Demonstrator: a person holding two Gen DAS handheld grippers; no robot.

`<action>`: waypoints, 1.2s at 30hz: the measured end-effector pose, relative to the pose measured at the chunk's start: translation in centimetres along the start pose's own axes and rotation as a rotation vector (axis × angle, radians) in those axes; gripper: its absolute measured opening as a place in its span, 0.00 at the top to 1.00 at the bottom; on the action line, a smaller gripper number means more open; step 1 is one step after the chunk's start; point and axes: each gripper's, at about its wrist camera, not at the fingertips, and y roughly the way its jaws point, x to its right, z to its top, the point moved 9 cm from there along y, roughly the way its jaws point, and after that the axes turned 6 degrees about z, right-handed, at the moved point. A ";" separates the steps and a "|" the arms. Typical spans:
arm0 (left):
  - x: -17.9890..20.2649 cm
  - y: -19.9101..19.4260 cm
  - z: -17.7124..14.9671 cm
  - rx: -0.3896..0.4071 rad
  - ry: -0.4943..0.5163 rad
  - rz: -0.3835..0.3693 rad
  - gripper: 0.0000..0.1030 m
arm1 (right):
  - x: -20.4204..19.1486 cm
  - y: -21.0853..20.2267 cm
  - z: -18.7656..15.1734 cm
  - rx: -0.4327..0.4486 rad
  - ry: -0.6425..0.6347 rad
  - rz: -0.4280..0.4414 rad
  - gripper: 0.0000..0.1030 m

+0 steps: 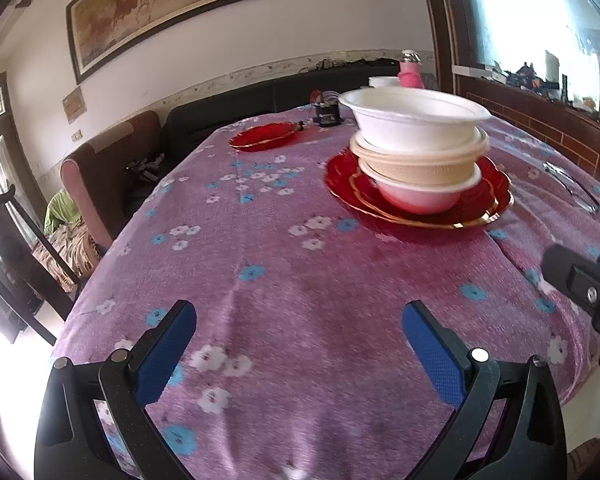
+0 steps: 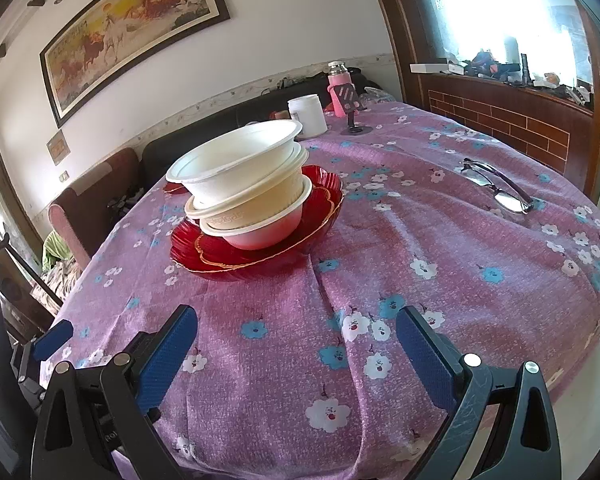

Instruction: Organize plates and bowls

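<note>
Left wrist view: the left tool (image 1: 299, 350), black with blue ribbed pads, is spread wide and holds nothing, hovering over the near part of the bench (image 1: 284, 288), which is covered by a purple cloth printed with white and blue flowers. Ahead and to the right sits a stack of three bowls (image 1: 416, 152): a white foam bowl on top, a beige plastic bowl in the middle, a white bowl at the bottom. The stack rests inside a large scalloped red glass plate with a gold rim (image 1: 420, 204). A second, smaller red glass plate (image 1: 263, 136) lies well apart, farther back on the left. At the right edge, part of the right tool (image 1: 588, 284) enters the frame. No lettering is readable here.

Right wrist view: the right tool (image 2: 297, 350) is likewise spread wide and empty above the cloth. The bowl stack leans left on the large red plate; embossed marks run along the beige bowl's side but are too blurred to read. A pair of dark-framed glasses (image 2: 496, 186) lies to the right, well apart. A white plastic jar (image 2: 308, 115) and a pink flask (image 2: 337, 80) stand at the far edge. A framed painting of horses (image 2: 132, 28) on the wall carries small writing at its upper right that is too small to read.
</note>
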 end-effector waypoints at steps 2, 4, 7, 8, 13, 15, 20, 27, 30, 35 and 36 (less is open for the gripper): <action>-1.2 0.3 0.3 -0.008 -0.037 0.007 0.00 | -0.1 -0.1 0.0 0.005 -0.003 0.000 0.02; -2.5 0.7 0.4 -0.016 -0.069 0.023 0.00 | -0.1 -0.1 0.1 0.005 -0.005 0.003 0.02; -3.9 1.3 0.7 -0.024 -0.090 0.046 0.00 | -0.3 0.0 0.4 0.003 -0.007 0.019 0.02; -4.2 1.6 0.8 -0.030 -0.098 0.044 0.00 | -0.2 0.1 0.8 0.003 -0.007 0.034 0.02; -4.7 2.7 1.5 -0.064 -0.118 0.025 0.00 | 1.1 0.4 3.7 0.026 0.013 0.055 0.02; -4.5 3.1 1.8 -0.080 -0.114 0.013 0.00 | 1.2 1.1 4.3 0.017 -0.011 0.035 0.02; -3.1 3.7 2.7 -0.088 -0.092 -0.007 0.00 | 0.4 2.7 4.3 -0.038 -0.012 0.081 0.02; -2.1 6.5 3.4 -0.168 -0.095 -0.040 0.00 | 0.1 4.6 5.2 -0.059 -0.025 0.052 0.02; -2.4 8.0 3.0 -0.221 -0.120 -0.051 0.00 | 1.1 5.2 5.7 -0.070 -0.006 0.026 0.02; -1.6 8.5 2.7 -0.257 -0.131 -0.122 0.00 | 2.2 5.7 5.3 -0.097 0.032 0.026 0.02; -1.4 8.2 2.8 -0.250 -0.133 -0.141 0.00 | 2.4 5.8 5.1 -0.109 0.041 0.036 0.02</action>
